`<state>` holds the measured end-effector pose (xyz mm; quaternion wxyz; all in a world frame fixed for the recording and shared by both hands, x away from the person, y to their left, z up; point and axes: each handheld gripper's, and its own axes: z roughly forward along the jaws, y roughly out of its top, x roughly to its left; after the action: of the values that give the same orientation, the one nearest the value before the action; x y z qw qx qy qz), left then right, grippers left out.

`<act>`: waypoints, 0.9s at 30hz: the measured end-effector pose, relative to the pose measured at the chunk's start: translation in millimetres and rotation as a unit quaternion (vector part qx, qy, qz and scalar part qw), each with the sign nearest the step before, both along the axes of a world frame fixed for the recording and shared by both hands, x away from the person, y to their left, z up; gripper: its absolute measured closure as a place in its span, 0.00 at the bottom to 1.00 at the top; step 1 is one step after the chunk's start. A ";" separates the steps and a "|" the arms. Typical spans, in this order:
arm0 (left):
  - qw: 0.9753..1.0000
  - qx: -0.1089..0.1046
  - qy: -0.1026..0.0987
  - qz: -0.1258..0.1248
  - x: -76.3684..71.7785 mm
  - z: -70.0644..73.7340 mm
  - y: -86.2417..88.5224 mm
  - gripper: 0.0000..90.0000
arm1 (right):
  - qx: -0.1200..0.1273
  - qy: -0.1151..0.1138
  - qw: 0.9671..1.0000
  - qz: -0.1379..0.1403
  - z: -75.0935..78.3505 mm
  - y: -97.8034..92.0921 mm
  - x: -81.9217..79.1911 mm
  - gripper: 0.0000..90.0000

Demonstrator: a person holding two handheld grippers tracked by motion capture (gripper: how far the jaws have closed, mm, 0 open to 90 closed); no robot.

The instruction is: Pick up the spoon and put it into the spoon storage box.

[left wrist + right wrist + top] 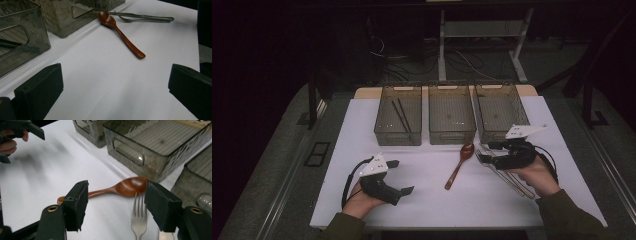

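Note:
A brown wooden spoon (459,165) lies on the white table cover (422,200), bowl toward the bins. Right of it lie a metal fork (138,218) and other metal cutlery (512,180). My right gripper (486,152) is low over that cutlery; in the right gripper view (117,195) its jaws stand open on either side of the fork's tines, with the spoon (120,188) just beyond them. My left gripper (403,176) is at the front left, open and holding nothing (116,77), facing the spoon (122,35) and the fork (145,18).
Three clear grey bins stand in a row at the back: the left bin (398,131) holds black chopsticks (401,114), then the middle bin (451,132) and the right bin (501,127). Dark floor, cables and table legs lie beyond the table.

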<state>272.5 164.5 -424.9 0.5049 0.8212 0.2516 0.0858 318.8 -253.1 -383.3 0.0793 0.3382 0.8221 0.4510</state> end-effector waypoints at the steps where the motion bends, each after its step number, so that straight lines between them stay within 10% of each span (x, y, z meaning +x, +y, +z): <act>1: 1.000 0.000 0.000 0.000 0.0 0.1 0.2 0.00 | -0.001 0.003 1.000 0.000 -0.8 -1.2 -1.2 0.40; 27: 1.000 0.022 0.013 0.010 0.9 2.2 -18.5 0.16 | -0.021 0.003 0.998 -0.054 -43.4 -48.2 -55.7 0.32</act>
<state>273.5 146.0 -422.7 0.4825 0.8308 0.2640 0.0858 263.1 -301.3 -426.7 0.1079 0.3816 0.8123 0.4276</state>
